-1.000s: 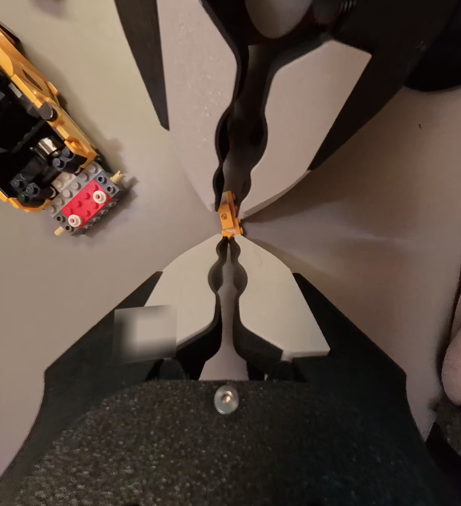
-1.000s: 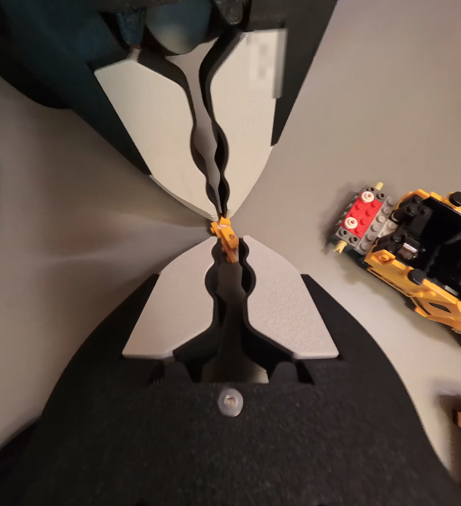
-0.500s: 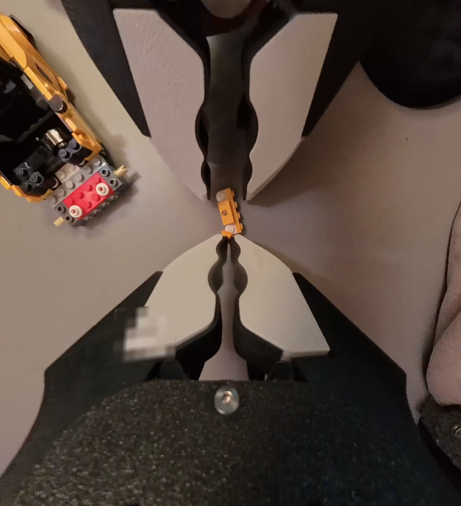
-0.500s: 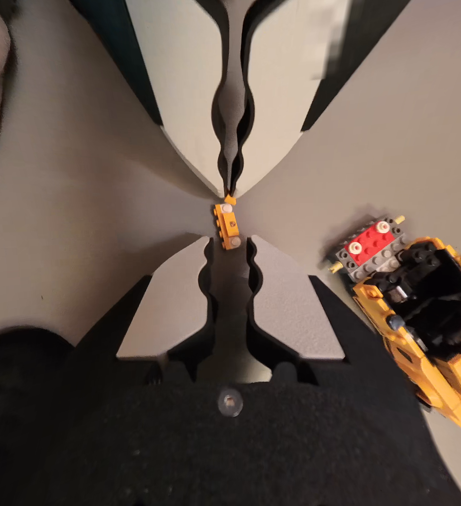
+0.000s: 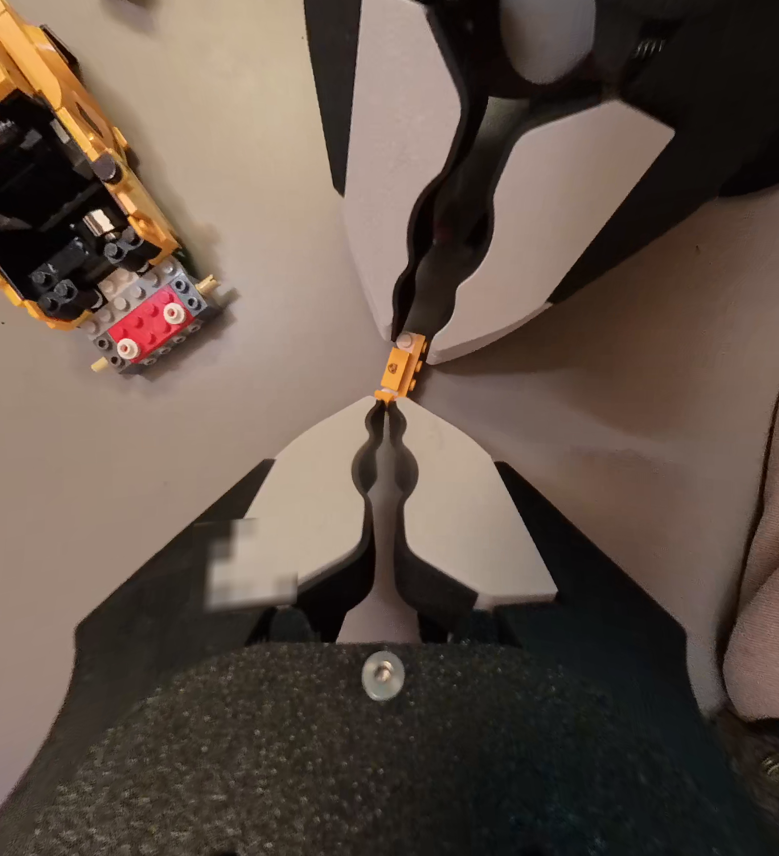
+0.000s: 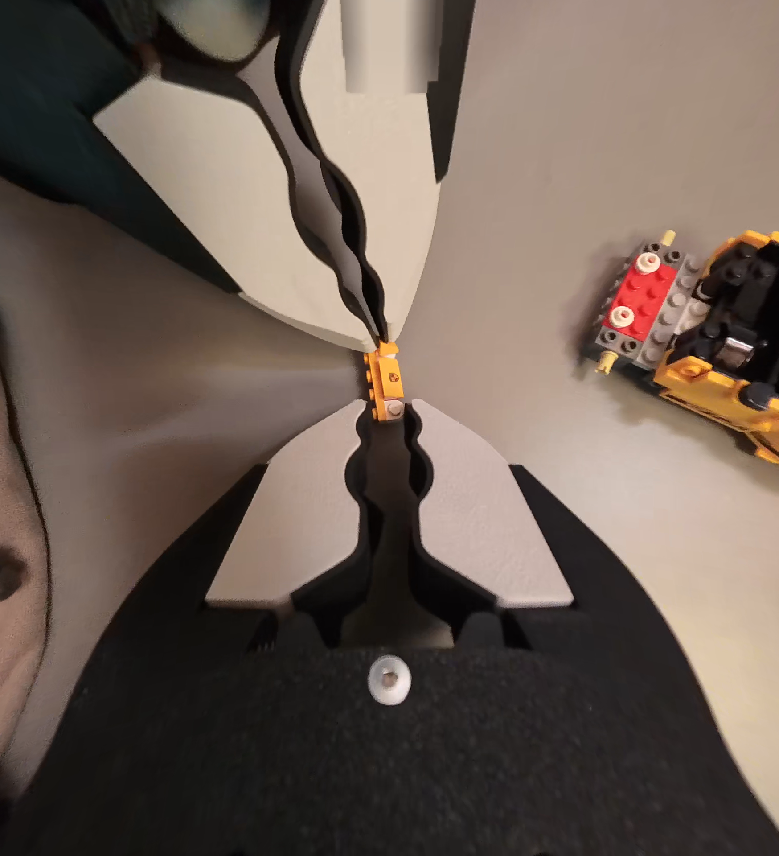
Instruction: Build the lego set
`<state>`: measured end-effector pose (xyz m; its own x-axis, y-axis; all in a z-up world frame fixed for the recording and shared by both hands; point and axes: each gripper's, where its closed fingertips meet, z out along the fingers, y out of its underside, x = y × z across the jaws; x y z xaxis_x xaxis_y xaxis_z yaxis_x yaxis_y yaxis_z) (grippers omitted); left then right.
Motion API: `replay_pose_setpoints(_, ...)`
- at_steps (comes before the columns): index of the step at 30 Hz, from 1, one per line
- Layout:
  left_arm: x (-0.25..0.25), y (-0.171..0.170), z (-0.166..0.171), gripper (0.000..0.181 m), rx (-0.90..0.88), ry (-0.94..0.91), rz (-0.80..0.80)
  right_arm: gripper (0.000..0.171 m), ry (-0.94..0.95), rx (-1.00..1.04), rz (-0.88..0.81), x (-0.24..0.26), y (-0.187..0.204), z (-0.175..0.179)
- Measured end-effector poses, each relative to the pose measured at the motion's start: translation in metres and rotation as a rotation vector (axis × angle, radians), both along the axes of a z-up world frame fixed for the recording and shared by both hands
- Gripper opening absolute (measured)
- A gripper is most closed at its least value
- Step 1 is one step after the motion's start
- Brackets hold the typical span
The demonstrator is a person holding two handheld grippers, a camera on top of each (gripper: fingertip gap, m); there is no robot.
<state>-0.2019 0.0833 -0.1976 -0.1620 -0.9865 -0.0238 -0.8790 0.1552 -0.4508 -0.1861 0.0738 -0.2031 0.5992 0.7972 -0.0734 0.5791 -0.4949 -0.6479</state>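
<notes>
Both grippers meet tip to tip over a grey table (image 5: 563, 417), with a small orange lego piece (image 5: 400, 368) between them. Left gripper (image 5: 385, 402) has its fingers pressed nearly together, pinching the near end of the piece. Right gripper (image 6: 386, 407) is parted a little wider, its tips flanking the other end, where a pale round stud shows; whether they press the piece or only stand beside it is hard to tell.

That piece is a narrow orange plate with small studs along one edge, a tiny dark mark on its middle and a pale bit at each end. How its parts join is too small to make out.

Well apart from it lies a yellow car (image 5: 45, 185), black inside, with a grey studded end carrying a red plate (image 5: 149, 322) and two white round studs. Its far part is cut off in both views. Beige cloth (image 5: 776, 556) fills one edge, blurred.
</notes>
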Motion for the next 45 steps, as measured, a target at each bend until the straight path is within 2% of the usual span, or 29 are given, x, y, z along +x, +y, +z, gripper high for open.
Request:
replay_pose_setpoints(16,-0.001,0.000,-0.003,0.003,0.055,0.027,0.011,0.012,0.043,-0.003,-0.065,-0.002,0.002,0.001)
replay_pose_setpoints(25,0.000,-0.002,-0.004,0.003,0.128,0.032,0.022,0.012,0.054,0.024,-0.039,-0.003,0.001,0.001)
replay_pose_setpoints(34,0.006,-0.011,-0.005,0.004,0.122,-0.016,0.047,0.010,0.107,-0.023,-0.038,-0.001,0.000,0.003)
replay_pose_setpoints(37,0.006,-0.011,-0.005,0.004,0.131,-0.013,0.034,0.011,0.158,-0.022,0.021,-0.002,-0.005,0.010)
replay_pose_setpoints(41,0.006,-0.011,-0.005,0.004,0.136,0.020,-0.010,0.018,0.102,0.068,0.160,0.009,-0.011,0.011)
replay_pose_setpoints(45,0.006,-0.012,-0.005,0.004,0.154,0.087,-0.071,0.020,0.085,0.095,0.214,0.009,-0.013,0.009)
